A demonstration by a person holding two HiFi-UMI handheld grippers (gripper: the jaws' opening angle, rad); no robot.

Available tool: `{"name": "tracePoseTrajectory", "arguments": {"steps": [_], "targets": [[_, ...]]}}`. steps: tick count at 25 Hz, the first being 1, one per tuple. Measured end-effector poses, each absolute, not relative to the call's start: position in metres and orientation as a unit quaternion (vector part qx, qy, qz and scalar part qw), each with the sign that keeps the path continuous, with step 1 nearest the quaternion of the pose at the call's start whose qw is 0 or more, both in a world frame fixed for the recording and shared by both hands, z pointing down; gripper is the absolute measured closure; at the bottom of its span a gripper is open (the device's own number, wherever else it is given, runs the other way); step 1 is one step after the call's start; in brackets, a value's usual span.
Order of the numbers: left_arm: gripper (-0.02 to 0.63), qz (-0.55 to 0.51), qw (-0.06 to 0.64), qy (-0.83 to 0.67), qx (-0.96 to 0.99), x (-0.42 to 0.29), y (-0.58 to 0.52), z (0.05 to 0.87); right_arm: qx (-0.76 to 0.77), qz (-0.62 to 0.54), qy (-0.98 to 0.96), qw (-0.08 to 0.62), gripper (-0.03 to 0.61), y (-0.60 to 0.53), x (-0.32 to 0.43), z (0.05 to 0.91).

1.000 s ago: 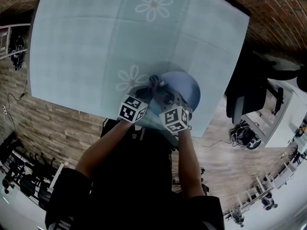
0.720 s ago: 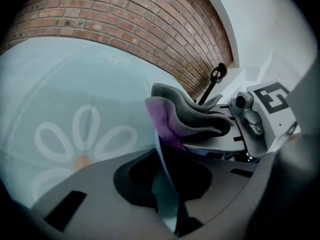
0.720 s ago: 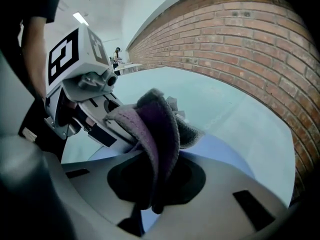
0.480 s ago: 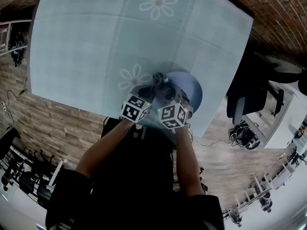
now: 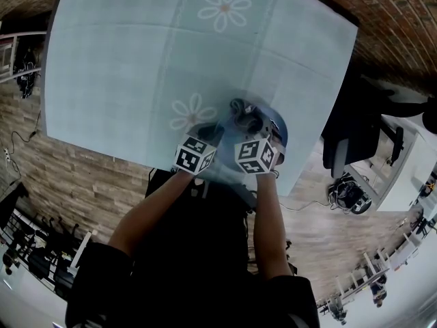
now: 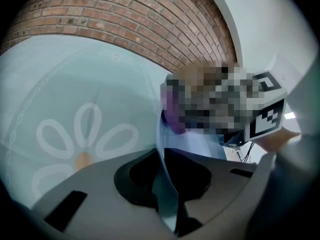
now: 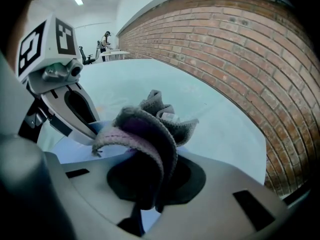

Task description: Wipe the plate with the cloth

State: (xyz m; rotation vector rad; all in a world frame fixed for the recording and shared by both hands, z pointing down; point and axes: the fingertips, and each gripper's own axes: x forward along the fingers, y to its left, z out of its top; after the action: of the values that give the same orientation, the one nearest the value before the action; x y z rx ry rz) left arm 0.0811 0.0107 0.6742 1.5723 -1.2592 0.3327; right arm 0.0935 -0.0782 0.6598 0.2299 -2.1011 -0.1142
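Counted one pale-blue, daisy-printed table [image 5: 123, 60], one blue plate [image 5: 277, 131] near its front edge, two grippers, one grey-purple cloth [image 5: 244, 117] against the plate. Clamped the plate's rim in the left gripper [image 5: 213, 134] and the bunched cloth in the right gripper [image 5: 251, 127]. Had moved the cloth and right gripper rightward since half a second before.

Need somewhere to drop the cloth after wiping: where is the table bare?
The table is bare over its whole far half, around the far daisy, and down the left side beyond the near daisy. The only crowding is at the near right edge: left tongs on the plate, right tongs on the cloth.
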Motion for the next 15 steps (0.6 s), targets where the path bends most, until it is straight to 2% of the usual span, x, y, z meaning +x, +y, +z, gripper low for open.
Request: {"name": "tracePoseTrajectory", "arguments": {"steps": [7,15], "targets": [[0.558,0.118,0.54,-0.532,0.641,0.078,0.013,0.673,0.129,-0.082,-0.838,0.523,0.518,-0.1,0.119,0.658],[0.561,0.095,0.553,-0.533,0.634,0.077,0.014,0.675,0.163,-0.072,-0.811,0.558,0.518,-0.113,0.161,0.659]]}}
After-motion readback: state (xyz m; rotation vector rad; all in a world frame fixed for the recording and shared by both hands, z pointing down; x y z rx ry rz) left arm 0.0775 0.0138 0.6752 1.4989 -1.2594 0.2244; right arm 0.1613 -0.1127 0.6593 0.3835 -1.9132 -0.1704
